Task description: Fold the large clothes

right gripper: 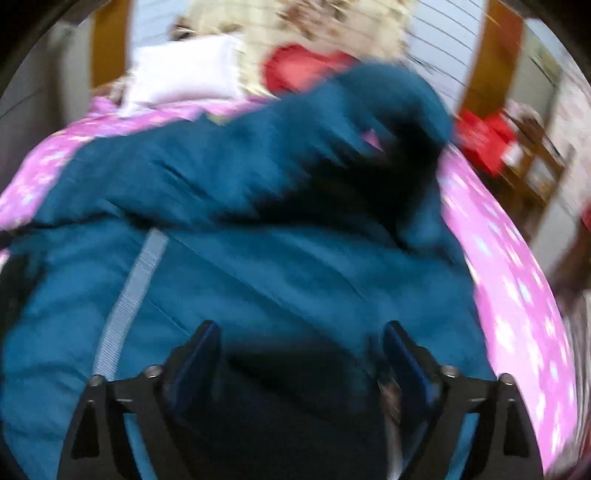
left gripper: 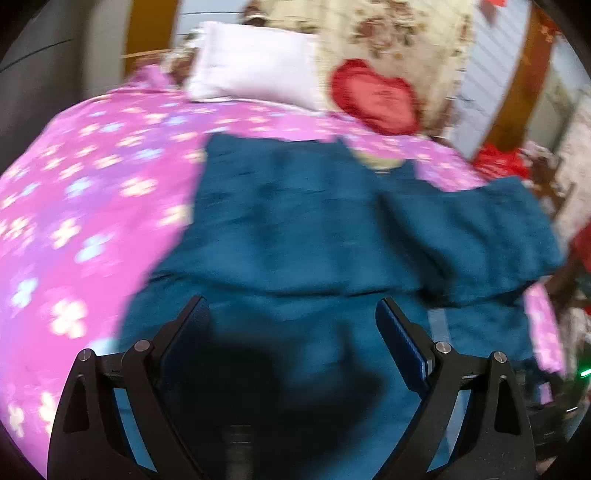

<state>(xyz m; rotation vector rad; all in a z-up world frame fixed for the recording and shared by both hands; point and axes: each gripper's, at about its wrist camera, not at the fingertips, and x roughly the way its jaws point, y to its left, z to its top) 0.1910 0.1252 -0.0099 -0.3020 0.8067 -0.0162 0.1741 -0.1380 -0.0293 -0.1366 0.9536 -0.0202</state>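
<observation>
Both your left gripper (left gripper: 291, 314) and right gripper (right gripper: 301, 338) hang with jaws spread and empty just above the teal quilted padded jacket (left gripper: 295, 229), spread across the pink flowered bedspread (left gripper: 85, 192), its raised sleeve fold (right gripper: 388, 122) nearer your right, toward one o'clock.

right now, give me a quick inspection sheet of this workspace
surface: bed with pink flowered cover, mostly free to the left of the garment
job's things: teal garment spread on the cover, one part folded over on its right side; a pale strip runs down it in the right wrist view
clutter: white pillow and red heart cushion at the head of the bed, apart from the garment
grippers: left gripper open above the garment, nothing between its fingers; right gripper open, no cloth pinched; both views blurred
cables: nothing seen
surroundings: floral fabric behind the pillows, red items on wooden furniture to the right
</observation>
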